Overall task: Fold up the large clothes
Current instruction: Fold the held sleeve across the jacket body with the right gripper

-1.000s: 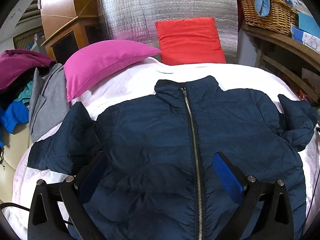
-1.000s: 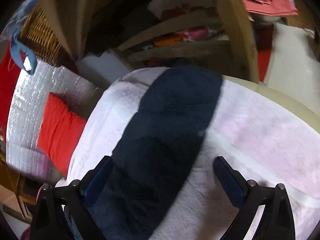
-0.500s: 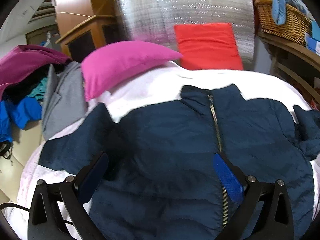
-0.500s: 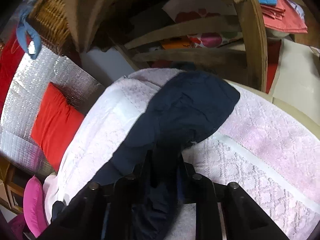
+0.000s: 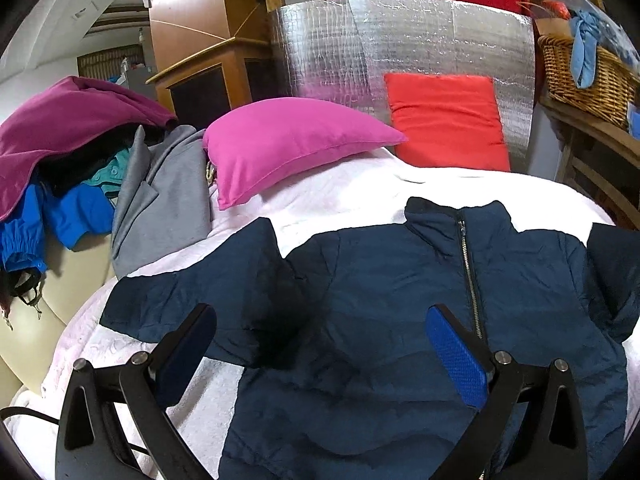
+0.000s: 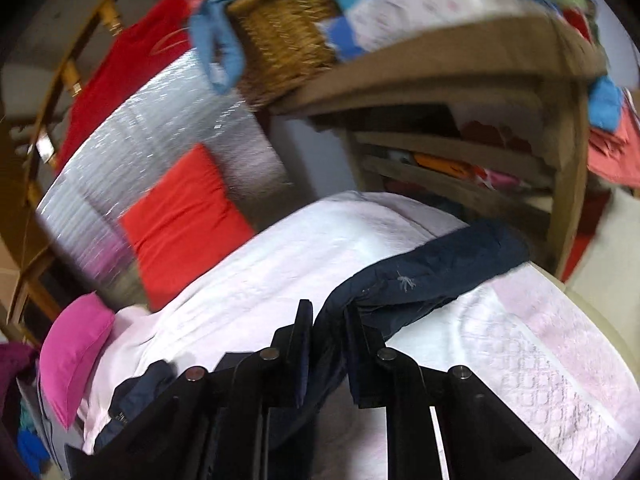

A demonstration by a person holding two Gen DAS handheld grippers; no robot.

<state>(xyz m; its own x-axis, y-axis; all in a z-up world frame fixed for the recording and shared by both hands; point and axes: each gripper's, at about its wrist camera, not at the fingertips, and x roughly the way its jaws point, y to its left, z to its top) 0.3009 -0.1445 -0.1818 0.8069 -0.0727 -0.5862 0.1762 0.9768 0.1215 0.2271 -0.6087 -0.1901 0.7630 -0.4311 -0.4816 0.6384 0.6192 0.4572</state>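
A navy puffer jacket [image 5: 400,300] lies face up, zipped, on a pale pink bedspread [image 5: 340,196]. Its left sleeve [image 5: 192,292] is spread out to the left. My left gripper [image 5: 320,344] is open and empty, hovering over the jacket's left chest and armpit. In the right wrist view my right gripper [image 6: 328,316] is shut on the jacket's right sleeve [image 6: 432,272] and holds it lifted off the bedspread [image 6: 540,360]. The sleeve's cuff end trails to the right.
A pink pillow [image 5: 288,140] and a red cushion [image 5: 444,120] lie at the head of the bed against a silver foil panel [image 5: 400,48]. A pile of clothes [image 5: 80,168] sits at the left. A wicker basket [image 5: 588,72] stands on wooden shelves [image 6: 460,120] at the right.
My right gripper closed on the right sleeve and raised it, swinging toward the jacket. My left gripper has shifted left toward the left sleeve and stays open.
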